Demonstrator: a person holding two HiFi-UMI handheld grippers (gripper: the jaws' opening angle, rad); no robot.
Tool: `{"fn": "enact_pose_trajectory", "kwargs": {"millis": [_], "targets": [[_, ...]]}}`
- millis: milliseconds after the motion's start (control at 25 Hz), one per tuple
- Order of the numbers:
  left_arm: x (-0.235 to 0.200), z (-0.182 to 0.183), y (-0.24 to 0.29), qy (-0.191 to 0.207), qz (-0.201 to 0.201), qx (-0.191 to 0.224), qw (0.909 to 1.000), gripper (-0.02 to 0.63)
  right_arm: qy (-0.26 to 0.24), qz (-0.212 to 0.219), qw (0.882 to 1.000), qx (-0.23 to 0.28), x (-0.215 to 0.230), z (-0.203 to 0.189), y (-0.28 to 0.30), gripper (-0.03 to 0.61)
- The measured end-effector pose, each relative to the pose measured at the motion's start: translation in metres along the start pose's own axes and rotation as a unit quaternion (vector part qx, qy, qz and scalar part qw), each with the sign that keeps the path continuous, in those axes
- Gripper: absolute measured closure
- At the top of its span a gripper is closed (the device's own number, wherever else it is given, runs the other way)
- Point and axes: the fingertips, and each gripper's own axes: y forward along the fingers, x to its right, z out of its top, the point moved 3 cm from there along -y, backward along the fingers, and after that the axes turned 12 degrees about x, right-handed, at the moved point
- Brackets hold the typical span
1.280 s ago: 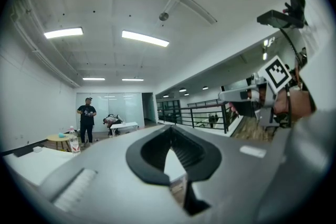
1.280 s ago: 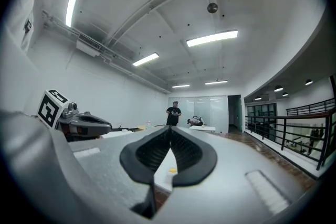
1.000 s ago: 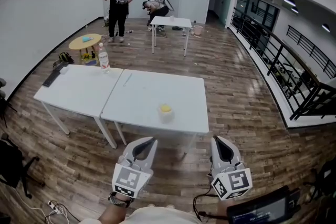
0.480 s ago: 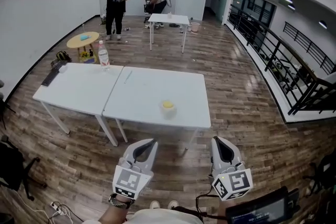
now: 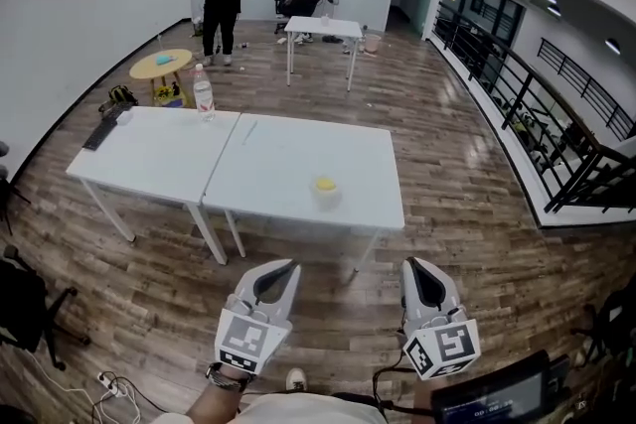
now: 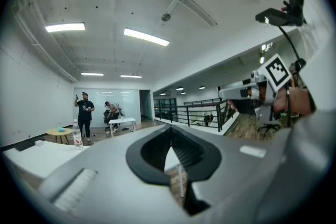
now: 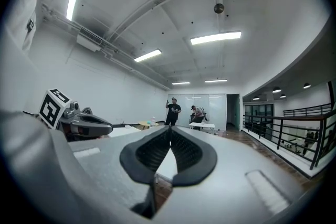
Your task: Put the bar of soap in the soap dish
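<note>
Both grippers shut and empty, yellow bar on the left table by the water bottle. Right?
Not quite. Head view shows the yellow bar on the right table, well apart from the water bottle, which stands on the left table. The left gripper and right gripper are shut and empty, as you said.

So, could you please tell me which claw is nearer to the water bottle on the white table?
Left. The left claw hangs on the person's side of the water bottle and to its right; the right claw hangs farther right still.
</note>
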Motion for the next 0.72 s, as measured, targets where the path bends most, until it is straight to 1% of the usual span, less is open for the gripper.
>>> {"fn": "enact_pose_trajectory", "kwargs": {"millis": [240,400,600,720], "targets": [[0.007,0.01,-0.014,0.006,0.014,0.004,0.9999,0.606,0.007,0.017,1.0,0.006,-0.01,0.006,-0.009,0.575],[0.021,0.012,-0.027,0.005,0.024,0.0,0.9997,0.606,0.01,0.029,1.0,0.004,-0.015,0.008,-0.021,0.575],[0.039,0.015,-0.043,0.005,0.026,-0.004,0.9997,0.606,0.013,0.032,0.999,0.002,-0.018,0.01,-0.039,0.575],[0.047,0.018,-0.05,-0.002,0.033,-0.003,0.9995,0.606,0.013,0.038,0.999,-0.001,-0.021,0.01,-0.05,0.575]]}}
